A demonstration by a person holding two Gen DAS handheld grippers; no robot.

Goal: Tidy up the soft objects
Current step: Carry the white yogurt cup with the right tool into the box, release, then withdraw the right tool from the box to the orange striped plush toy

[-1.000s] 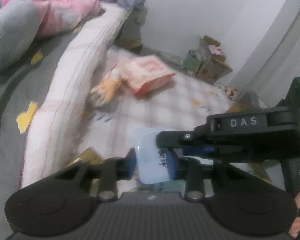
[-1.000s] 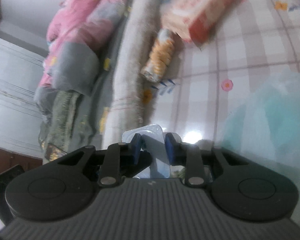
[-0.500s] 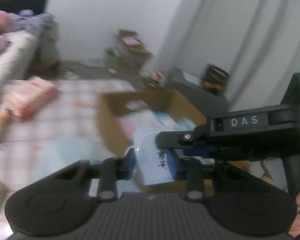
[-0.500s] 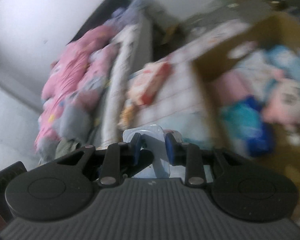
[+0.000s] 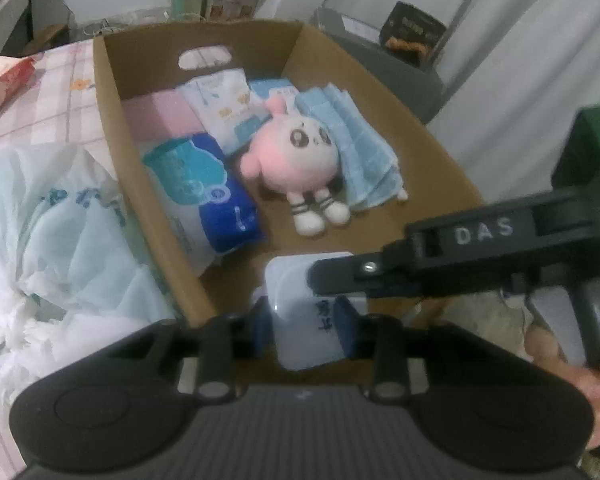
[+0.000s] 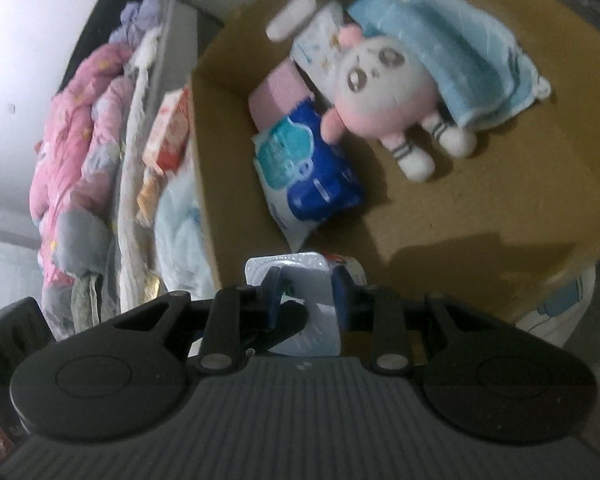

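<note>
Both grippers are shut on one pale blue soft pack [image 5: 300, 312], held over the near edge of an open cardboard box [image 5: 112, 80]. My left gripper [image 5: 306, 326] clamps it from below in its view; the right gripper's arm crosses just above. In the right wrist view my right gripper [image 6: 306, 296] grips the same pack [image 6: 300, 276]. Inside the box lie a pink plush toy [image 5: 296, 152], a blue tissue pack [image 5: 208, 200], a folded light blue cloth [image 5: 356, 136], a pink block [image 5: 160, 116] and a white packet [image 5: 224, 100].
A crumpled pale plastic bag [image 5: 52, 232] lies left of the box on the checked bedsheet [image 5: 52, 92]. A red and white carton [image 5: 0, 80] sits at the far left. Pink bedding [image 6: 76, 128] is piled beyond. Grey furniture [image 5: 392, 72] stands behind the box.
Both grippers swung with the pack from over the bed and carton to over the cardboard box, which now fills both views.
</note>
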